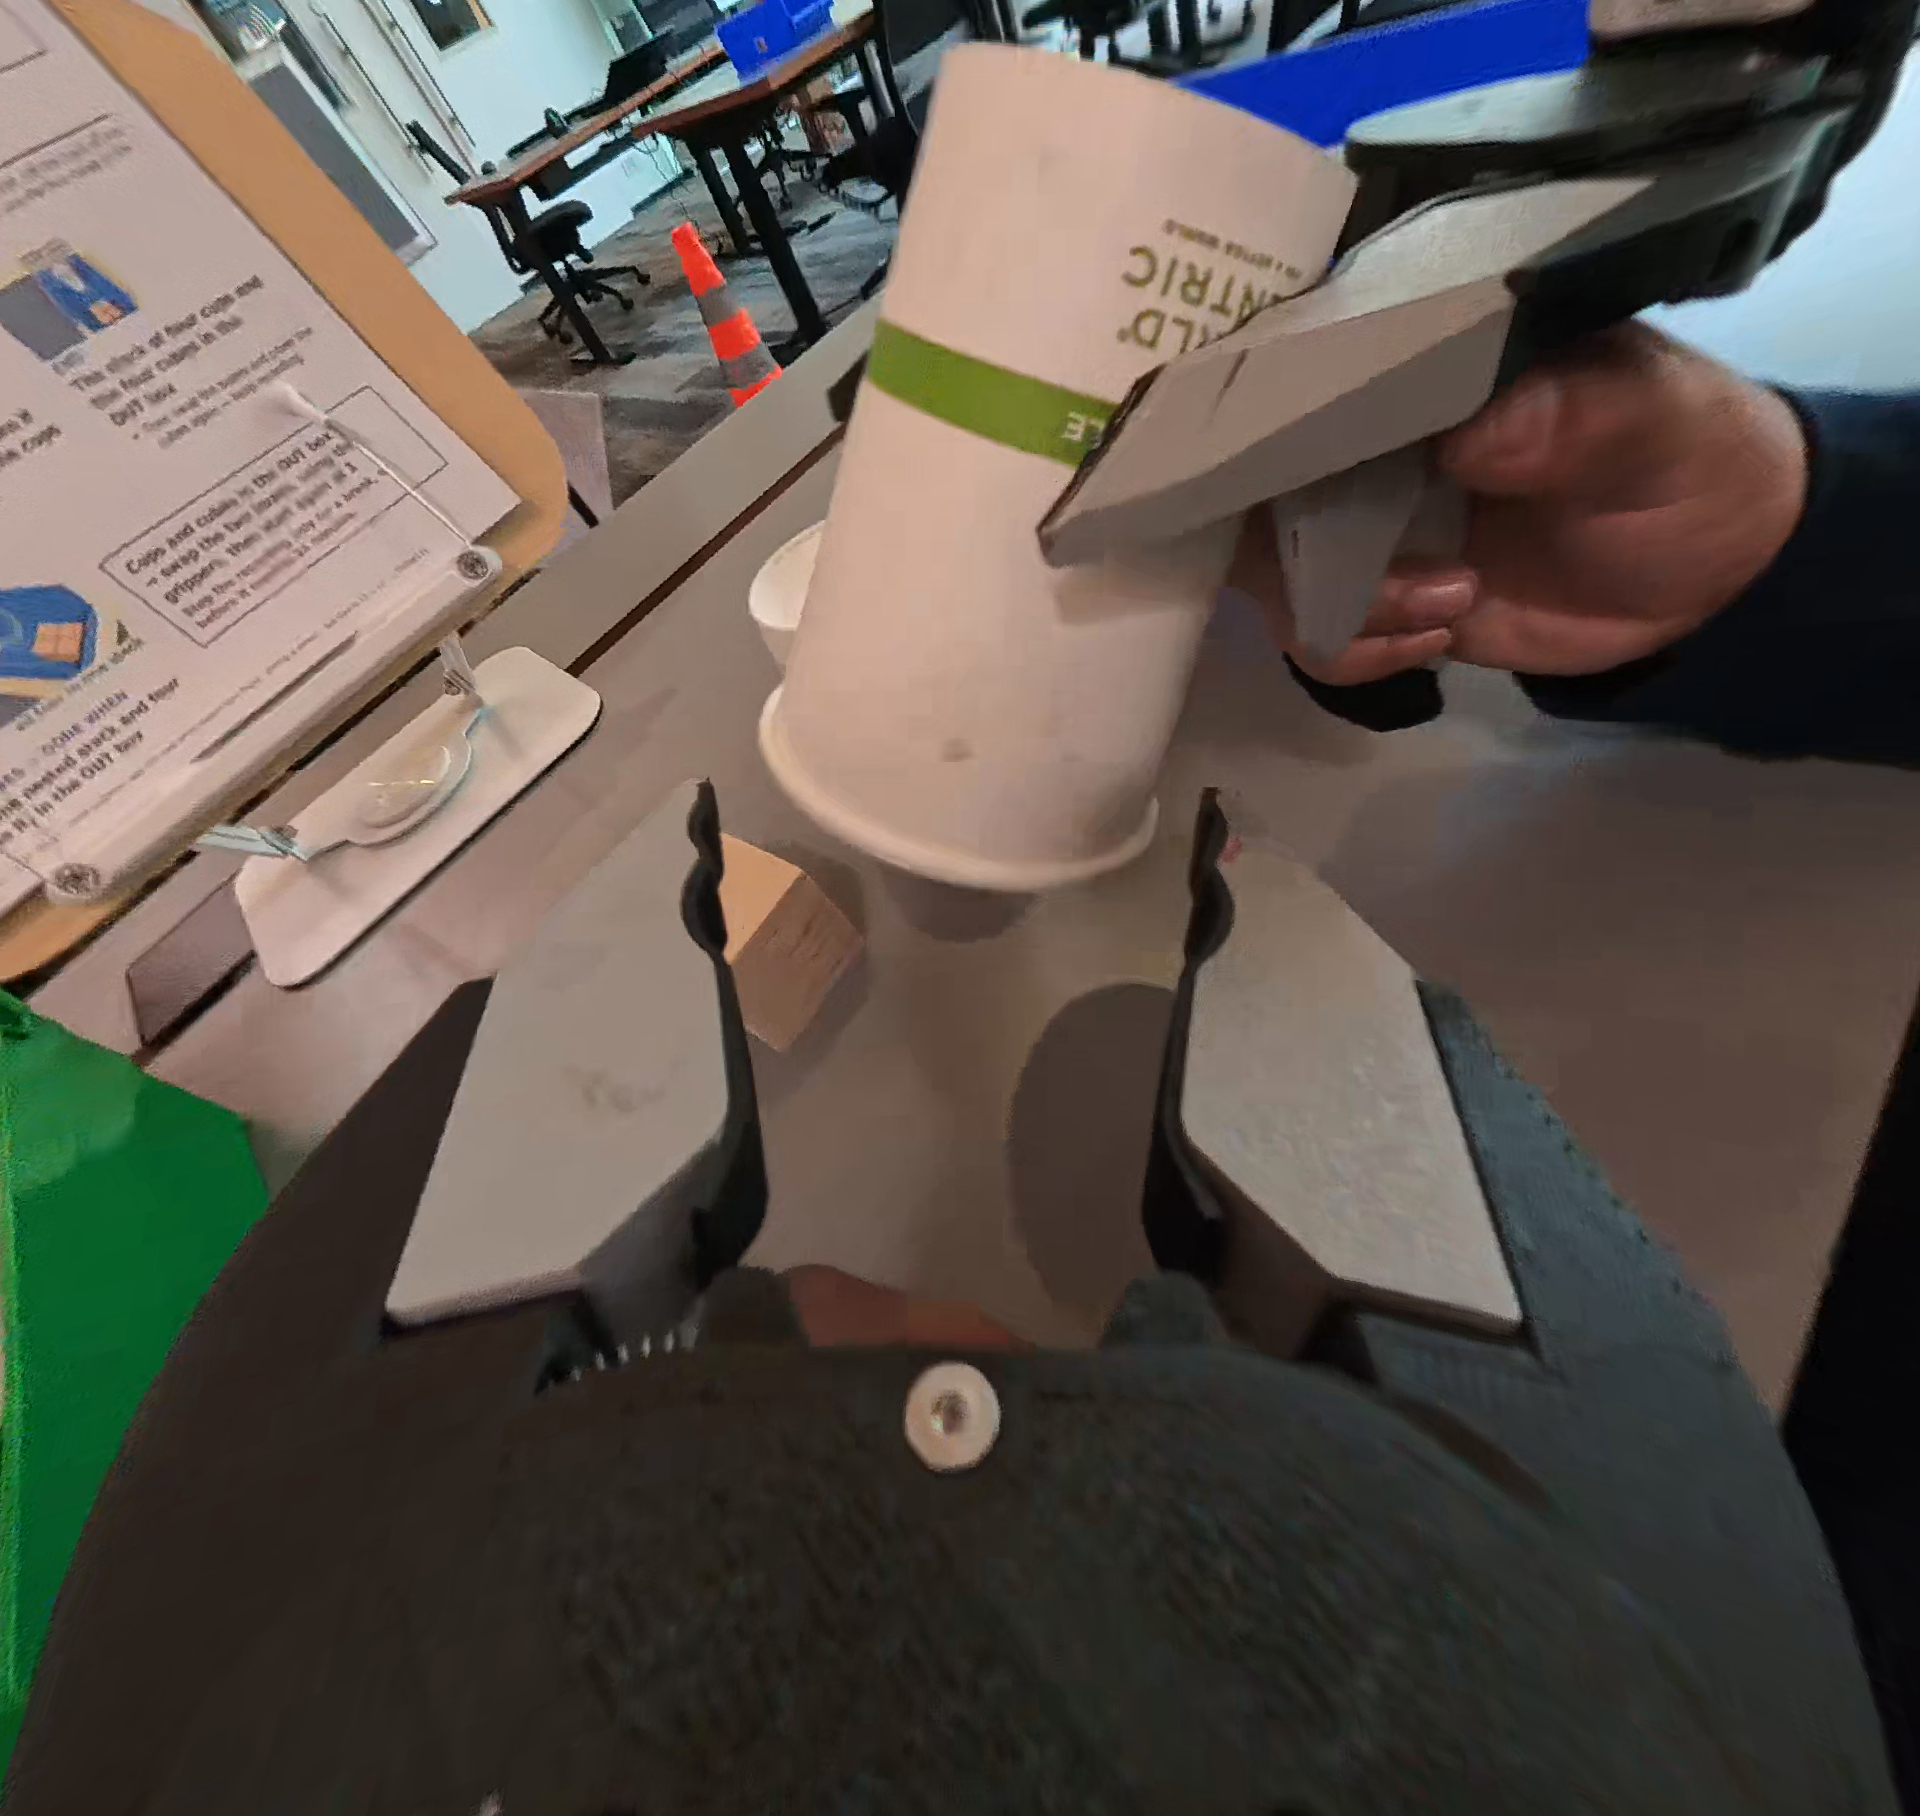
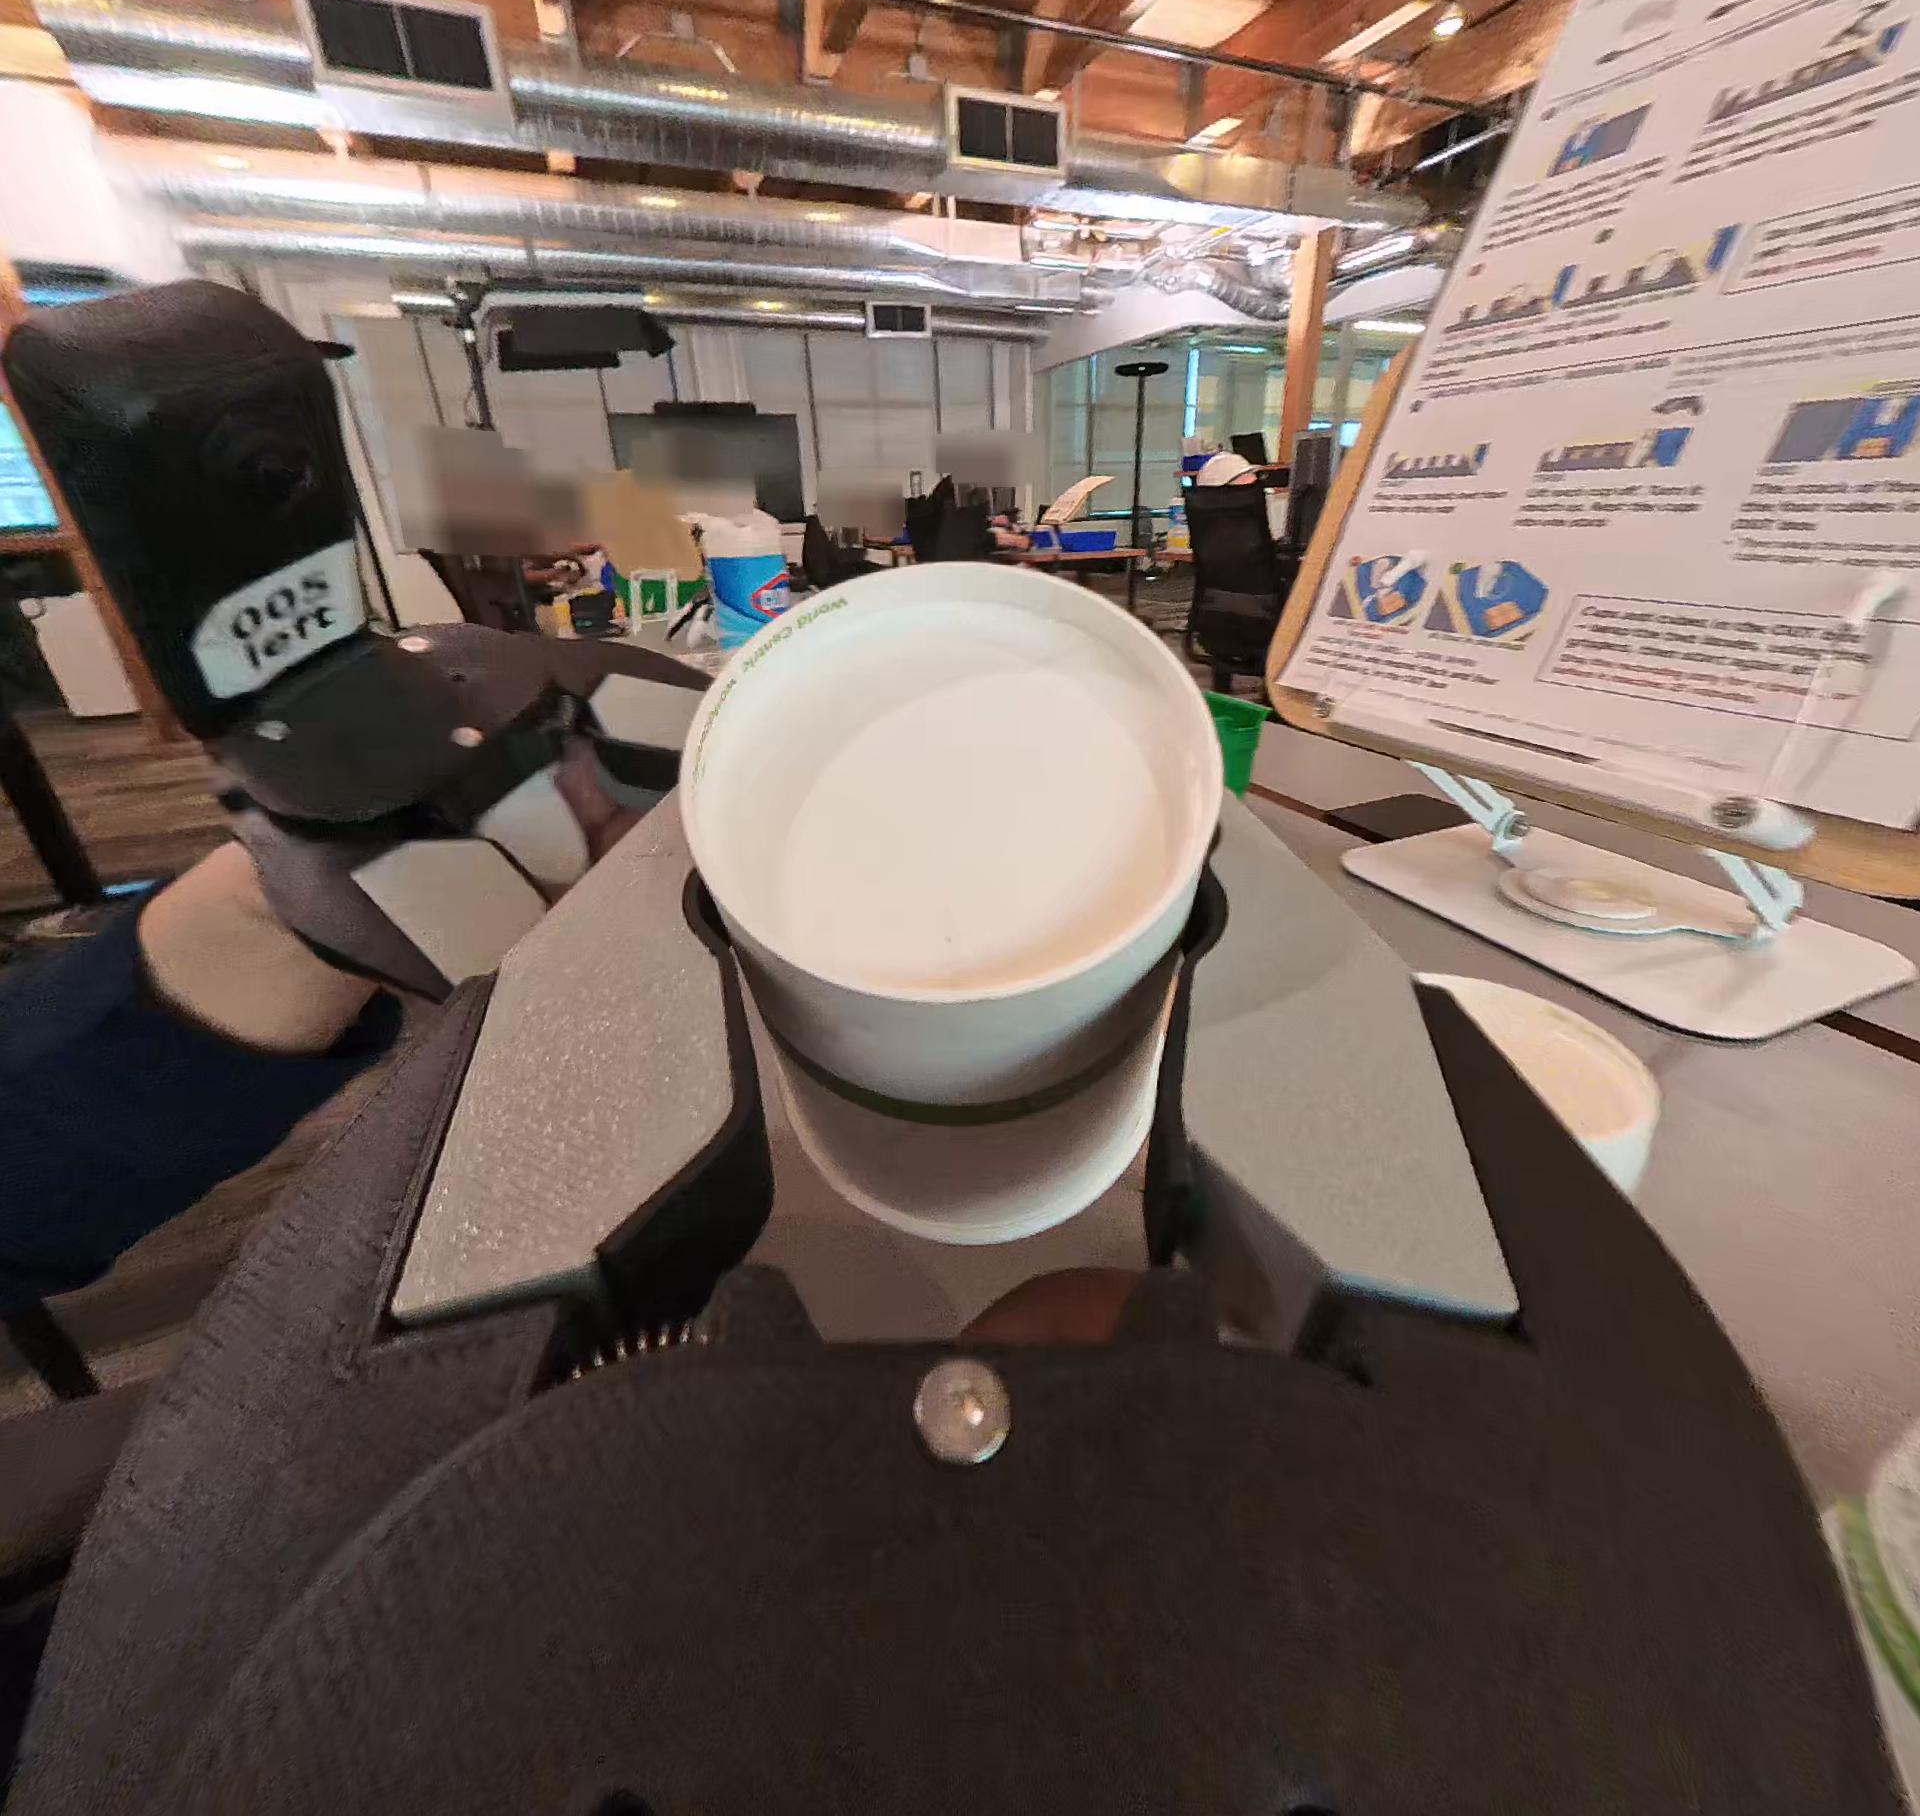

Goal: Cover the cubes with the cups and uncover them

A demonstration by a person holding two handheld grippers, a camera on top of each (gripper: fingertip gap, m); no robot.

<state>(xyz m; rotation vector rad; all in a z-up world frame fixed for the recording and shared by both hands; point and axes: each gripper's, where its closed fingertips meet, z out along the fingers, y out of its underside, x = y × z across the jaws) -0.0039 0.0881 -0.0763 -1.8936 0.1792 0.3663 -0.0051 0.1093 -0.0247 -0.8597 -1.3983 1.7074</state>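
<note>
My right gripper (image 2: 956, 904) is shut on a white paper cup with a green band (image 2: 951, 831). It holds the cup upside down and tilted above the table. In the left wrist view the cup (image 1: 1018, 540) hangs rim down just ahead of my left gripper (image 1: 956, 808), with the right gripper's finger (image 1: 1278, 416) pressed on its side. My left gripper is open and empty, low over the grey table (image 1: 1558, 935). A wooden cube (image 1: 795, 935) sits on the table beside its left finger, uncovered. The left gripper also shows in the right wrist view (image 2: 343, 727).
A second white cup (image 1: 774, 597) stands upright on the table behind the held one; it also shows in the right wrist view (image 2: 1558, 1070). An instruction sheet on a white stand (image 1: 208, 467) is at the left, a green box (image 1: 104, 1299) at the near left.
</note>
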